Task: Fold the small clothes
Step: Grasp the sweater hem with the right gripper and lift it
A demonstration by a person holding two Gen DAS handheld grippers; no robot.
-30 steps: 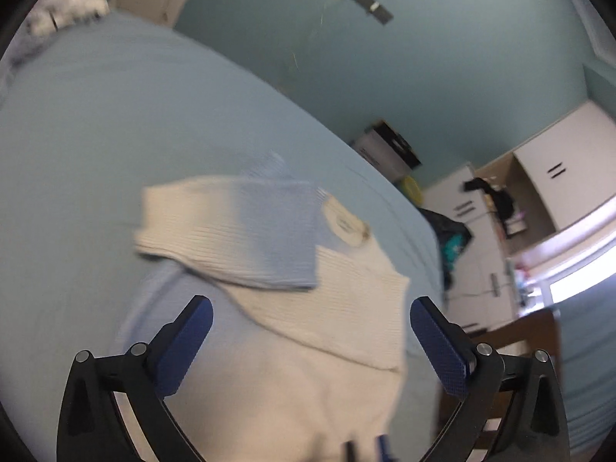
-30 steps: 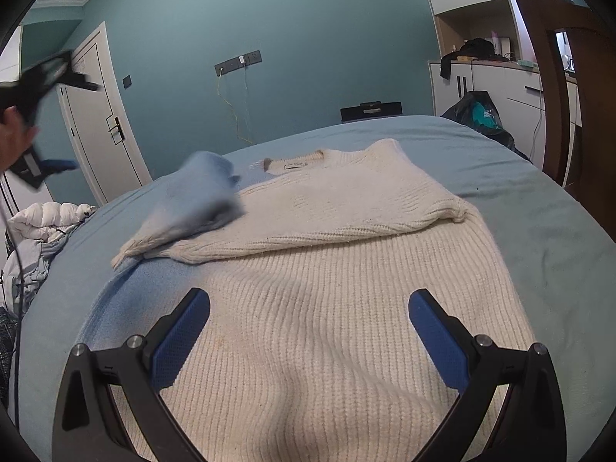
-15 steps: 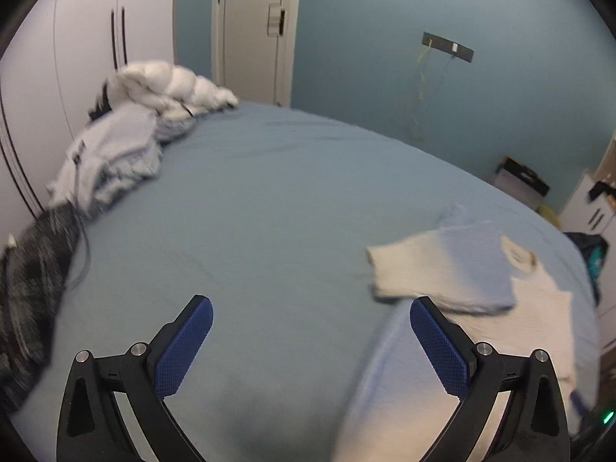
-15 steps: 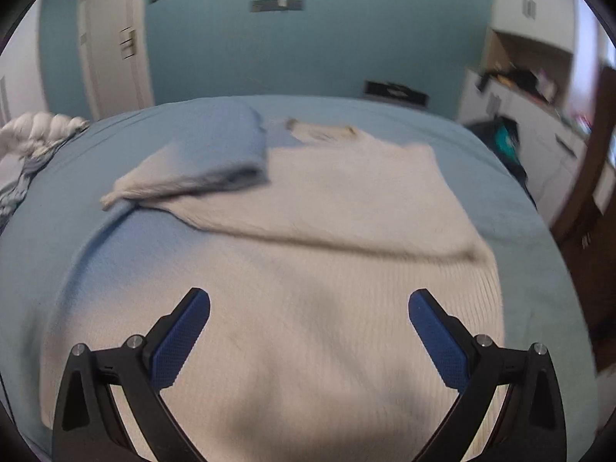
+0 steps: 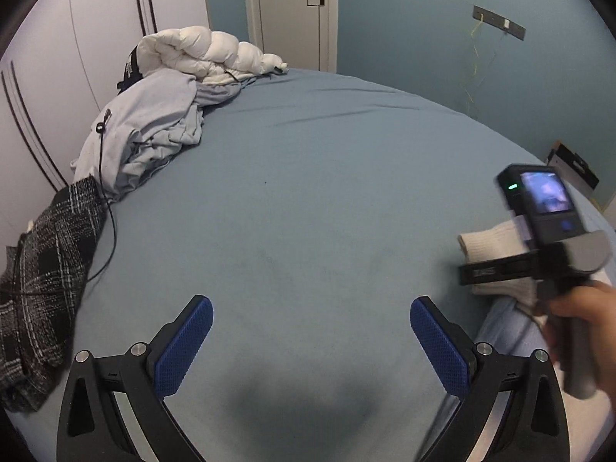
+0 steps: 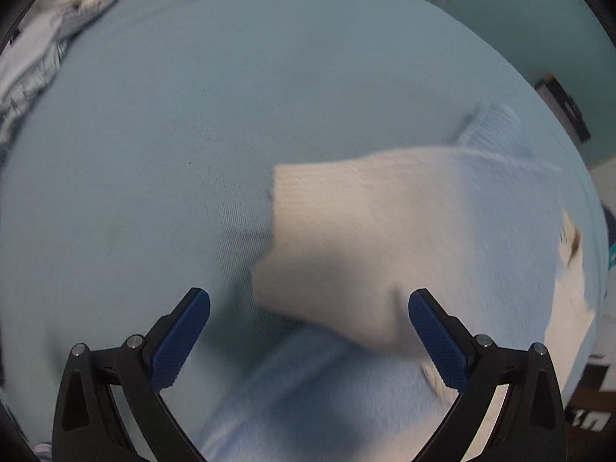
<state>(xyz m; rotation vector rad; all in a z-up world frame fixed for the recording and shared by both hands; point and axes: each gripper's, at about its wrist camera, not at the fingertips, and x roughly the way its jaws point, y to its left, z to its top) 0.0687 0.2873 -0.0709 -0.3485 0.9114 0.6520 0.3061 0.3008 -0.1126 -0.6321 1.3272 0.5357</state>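
A cream knit sweater (image 6: pixel 358 238) lies on the blue bed sheet (image 6: pixel 154 146), one sleeve folded across its body; the right wrist view is blurred by motion. My right gripper (image 6: pixel 309 331) hovers open just above the folded sleeve's cuff end, holding nothing. In the left wrist view only the sweater's cuff (image 5: pixel 489 246) shows at the right edge, partly hidden by the right gripper's body and camera (image 5: pixel 546 223), held by a hand (image 5: pixel 581 315). My left gripper (image 5: pixel 311 342) is open over bare sheet (image 5: pixel 308 200), well left of the sweater.
A heap of clothes lies at the bed's far left: a white puffer jacket (image 5: pixel 204 54), a pale blue garment (image 5: pixel 150 123) and a black-and-white plaid piece (image 5: pixel 42 277) with a thin cord. Wardrobe doors (image 5: pixel 77 30) and a door (image 5: pixel 292 11) stand behind.
The left gripper has swung left, away from the sweater, to face the clothes heap. The right gripper has moved left and down toward the folded sleeve's cuff. Both stay open.
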